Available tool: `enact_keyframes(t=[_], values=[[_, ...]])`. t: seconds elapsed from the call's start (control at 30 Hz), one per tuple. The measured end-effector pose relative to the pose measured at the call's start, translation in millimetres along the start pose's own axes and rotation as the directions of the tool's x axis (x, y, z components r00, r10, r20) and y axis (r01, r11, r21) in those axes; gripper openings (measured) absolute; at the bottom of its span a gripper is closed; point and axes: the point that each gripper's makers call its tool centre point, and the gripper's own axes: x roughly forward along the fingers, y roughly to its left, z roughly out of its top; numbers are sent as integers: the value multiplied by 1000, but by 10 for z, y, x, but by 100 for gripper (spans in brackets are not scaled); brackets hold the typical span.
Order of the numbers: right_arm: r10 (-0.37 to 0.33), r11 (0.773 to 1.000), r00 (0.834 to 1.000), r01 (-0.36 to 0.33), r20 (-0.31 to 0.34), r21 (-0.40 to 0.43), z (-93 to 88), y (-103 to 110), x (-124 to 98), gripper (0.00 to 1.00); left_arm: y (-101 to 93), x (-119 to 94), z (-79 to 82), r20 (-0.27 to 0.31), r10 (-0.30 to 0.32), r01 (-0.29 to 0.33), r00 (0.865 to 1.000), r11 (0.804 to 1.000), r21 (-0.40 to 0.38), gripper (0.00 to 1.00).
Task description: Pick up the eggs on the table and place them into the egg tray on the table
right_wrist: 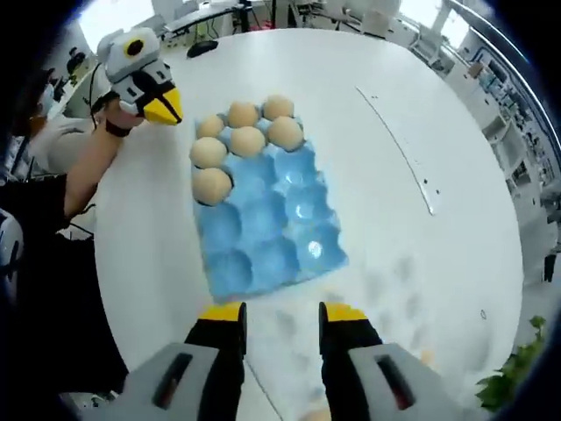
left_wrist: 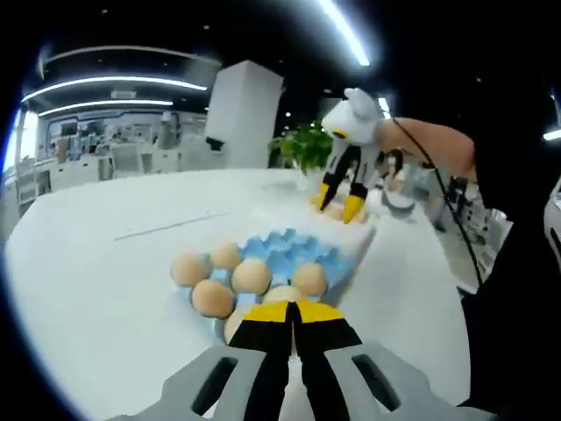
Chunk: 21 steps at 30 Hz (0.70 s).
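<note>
Your left gripper (left_wrist: 294, 309) fingers are clenched empty above the blue moulded egg tray (right_wrist: 263, 224); your right gripper (right_wrist: 282, 312) fingers are released over the white counter (right_wrist: 368, 175).

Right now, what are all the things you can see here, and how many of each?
eggs: six, tan, bunched in the end of the tray nearest the left gripper
loose eggs: count unclear, tan, on the table under the right gripper
egg tray: one, blue, on the table, most cups unfilled
table: one, white, round
potted plant: one, green, past the table's far edge
person's arm: one, bare, holding the left gripper
left gripper: yellow tips, jaws closed, near the filled end of the tray
right gripper: yellow tips, jaws apart, at the unfilled end
</note>
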Motion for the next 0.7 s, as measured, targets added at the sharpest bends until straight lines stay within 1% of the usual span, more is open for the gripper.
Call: enact_keyframes(t=[0.1, 0.17, 0.23, 0.27, 0.3, 0.33, 0.37, 0.47, 0.63, 0.7], values=[[-42, 998, 999, 43, -19, 46, -276, -167, -93, 34, 29, -6, 14, 9, -1, 1, 1000, 1000, -11, 0], [-61, 996, 998, 63, -35, 60, -418, -236, -121, 34, 32, 7, -4, -2, -4, 3, 1000, 1000, -14, 0], [-83, 993, 996, 86, -41, 85, -540, -364, -150, 34, 32, 17, -19, -13, -1, 1, 1000, 1000, -11, 0], [-88, 991, 995, 93, -50, 101, -611, -415, -156, 34, 22, 22, -25, -19, 0, 0, 1000, 1000, -5, 0], [-89, 990, 995, 95, -53, 106, -634, -430, -158, 34, 23, 24, -27, -20, 1, -1, 1000, 1000, -4, 0], [-97, 986, 993, 105, -65, 133, -755, -526, -154, 34, 31, 28, -33, -26, 9, -9, 1000, 1000, 4, 0], [-96, 983, 993, 107, -73, 150, -812, -565, -152, 34, 33, 28, -38, -29, 9, -9, 1000, 1000, 6, 0], [-85, 978, 994, 96, -67, 183, -906, -624, -151, 36, 52, 27, -37, -29, 17, -17, 999, 1000, 9, 0], [-81, 970, 995, 91, -55, 225, -975, -702, -147, 36, 50, 48, -64, -43, 14, -14, 999, 1000, 9, 0], [-76, 968, 995, 90, -68, 234, -1029, -719, -122, 36, 46, 56, -82, -53, 15, -14, 999, 1000, 12, 0]])
